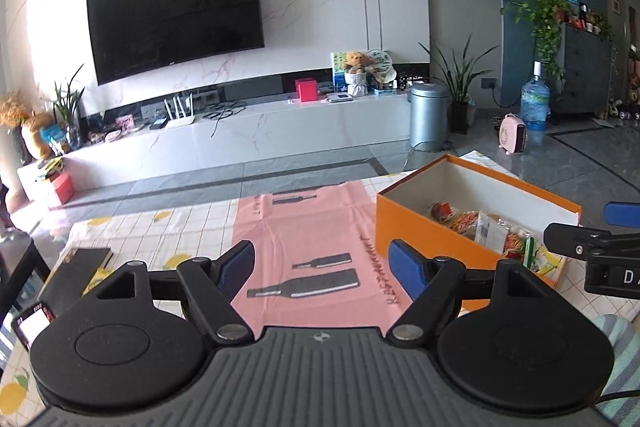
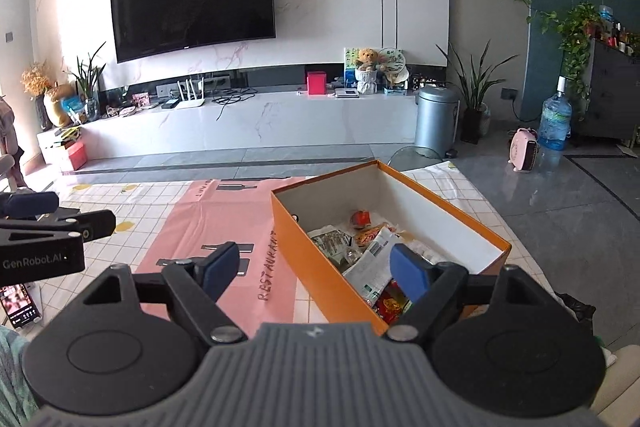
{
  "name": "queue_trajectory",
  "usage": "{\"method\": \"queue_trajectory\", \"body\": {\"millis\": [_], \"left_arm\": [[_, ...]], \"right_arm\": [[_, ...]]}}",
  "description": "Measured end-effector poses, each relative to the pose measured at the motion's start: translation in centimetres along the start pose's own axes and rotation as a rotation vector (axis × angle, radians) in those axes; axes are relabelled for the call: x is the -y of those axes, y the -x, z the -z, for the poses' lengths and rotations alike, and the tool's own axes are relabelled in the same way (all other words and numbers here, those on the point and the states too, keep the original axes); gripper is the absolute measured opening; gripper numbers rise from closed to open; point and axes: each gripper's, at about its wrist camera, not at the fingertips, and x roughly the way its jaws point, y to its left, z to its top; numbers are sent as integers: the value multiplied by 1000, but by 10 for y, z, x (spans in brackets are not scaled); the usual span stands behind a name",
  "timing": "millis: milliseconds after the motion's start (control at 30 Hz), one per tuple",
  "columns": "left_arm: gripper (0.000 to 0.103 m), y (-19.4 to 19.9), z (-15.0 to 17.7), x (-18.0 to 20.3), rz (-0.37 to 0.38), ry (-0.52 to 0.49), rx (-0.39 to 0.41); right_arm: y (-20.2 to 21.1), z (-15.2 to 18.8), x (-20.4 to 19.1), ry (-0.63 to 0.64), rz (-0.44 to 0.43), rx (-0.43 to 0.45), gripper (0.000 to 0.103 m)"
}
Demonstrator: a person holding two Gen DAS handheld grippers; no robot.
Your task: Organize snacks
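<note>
Both my claws apart, snacks lying in the box.

My left gripper [image 1: 322, 269] hangs empty over the pink mat [image 1: 304, 243]; my right gripper [image 2: 314, 269] gapes above the orange box [image 2: 308, 247], whose long axis runs away toward the far right, snack packets [image 2: 368, 259] heaped at its near end.

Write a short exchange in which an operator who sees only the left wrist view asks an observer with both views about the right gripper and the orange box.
Operator: I see only the edge of the right gripper. Is it open?
Observer: Yes. The right gripper is open and empty. It straddles the long wall of the orange box: one of its fingers is over the contents, the other over the pink mat.
Operator: What lies at the box's near end?
Observer: A red packet, partly under a white packet with a barcode.
</note>
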Motion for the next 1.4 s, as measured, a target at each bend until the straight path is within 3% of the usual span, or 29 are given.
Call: {"method": "queue_trajectory", "body": {"millis": [167,467,1400], "left_arm": [[90,-9,18,-10,-8,34,-29],[90,-25,45,-14,-1,35,-136],[90,-28,46,-7,-12,33,-174]], "right_arm": [[-6,24,-14,-20,32,24,80],[-31,49,-30,14,41,-50,82],[-39,57,-23,6,54,-48,86]]}}
